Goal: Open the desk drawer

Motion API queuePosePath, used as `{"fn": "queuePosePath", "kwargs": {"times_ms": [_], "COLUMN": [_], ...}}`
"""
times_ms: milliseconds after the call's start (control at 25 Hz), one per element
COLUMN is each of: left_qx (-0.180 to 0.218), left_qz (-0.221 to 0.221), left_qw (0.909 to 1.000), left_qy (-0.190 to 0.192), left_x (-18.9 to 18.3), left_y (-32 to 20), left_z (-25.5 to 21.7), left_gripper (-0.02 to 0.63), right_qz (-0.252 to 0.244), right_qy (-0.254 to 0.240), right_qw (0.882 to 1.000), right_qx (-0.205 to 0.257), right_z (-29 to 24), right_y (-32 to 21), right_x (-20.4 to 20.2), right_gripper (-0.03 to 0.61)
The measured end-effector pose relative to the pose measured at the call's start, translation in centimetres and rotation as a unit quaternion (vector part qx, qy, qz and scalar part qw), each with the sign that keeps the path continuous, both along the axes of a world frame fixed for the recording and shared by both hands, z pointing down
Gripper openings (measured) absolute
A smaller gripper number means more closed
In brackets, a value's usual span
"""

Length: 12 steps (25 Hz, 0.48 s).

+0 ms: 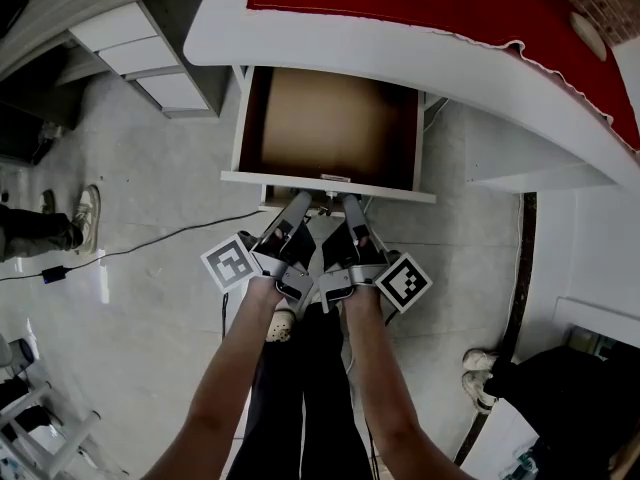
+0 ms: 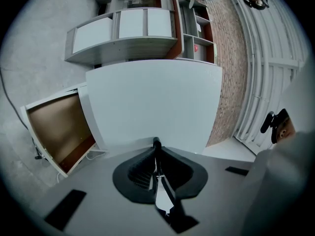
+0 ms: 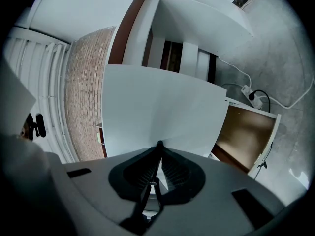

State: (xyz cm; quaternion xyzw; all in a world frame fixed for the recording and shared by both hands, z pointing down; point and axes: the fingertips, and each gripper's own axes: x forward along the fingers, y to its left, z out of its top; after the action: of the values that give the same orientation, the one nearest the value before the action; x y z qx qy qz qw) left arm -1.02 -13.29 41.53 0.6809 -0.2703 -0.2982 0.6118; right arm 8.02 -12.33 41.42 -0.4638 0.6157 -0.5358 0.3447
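The desk drawer (image 1: 300, 180) stands pulled out from under the white desk top (image 1: 400, 53), and its brown inside is bare. A small handle (image 1: 335, 178) sits at the middle of its white front. My left gripper (image 1: 298, 201) and right gripper (image 1: 350, 202) lie side by side just below that front, pointing at it. In the left gripper view the white drawer front (image 2: 152, 102) fills the middle and the left gripper (image 2: 156, 142) is shut with nothing between its jaws. The right gripper (image 3: 159, 144) is shut and empty too, facing the drawer front (image 3: 157, 107).
A red cloth (image 1: 450, 8) covers the desk top. A grey cabinet with drawers (image 1: 150, 58) stands at the upper left. A cable (image 1: 170, 236) runs over the floor, and a power strip (image 3: 248, 93) lies under the desk. Shoes (image 1: 85, 213) rest at the left.
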Motion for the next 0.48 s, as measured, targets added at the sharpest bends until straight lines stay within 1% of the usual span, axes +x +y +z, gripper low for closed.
{"fn": "queuePosePath", "kwargs": {"times_ms": [480], "left_qx": [-0.002], "left_qz": [0.011], "left_qw": [0.9998], "left_qy": [-0.016], "left_x": [-0.1], "left_y": [2.2], "left_z": [3.3], "left_gripper": [0.038], "right_qz": [0.001], "right_qy": [0.013], "right_qw": [1.0], "right_qx": [0.002], "right_z": [3.1], "right_y": [2.1], "right_x": [-0.2], "right_gripper": [0.049]}}
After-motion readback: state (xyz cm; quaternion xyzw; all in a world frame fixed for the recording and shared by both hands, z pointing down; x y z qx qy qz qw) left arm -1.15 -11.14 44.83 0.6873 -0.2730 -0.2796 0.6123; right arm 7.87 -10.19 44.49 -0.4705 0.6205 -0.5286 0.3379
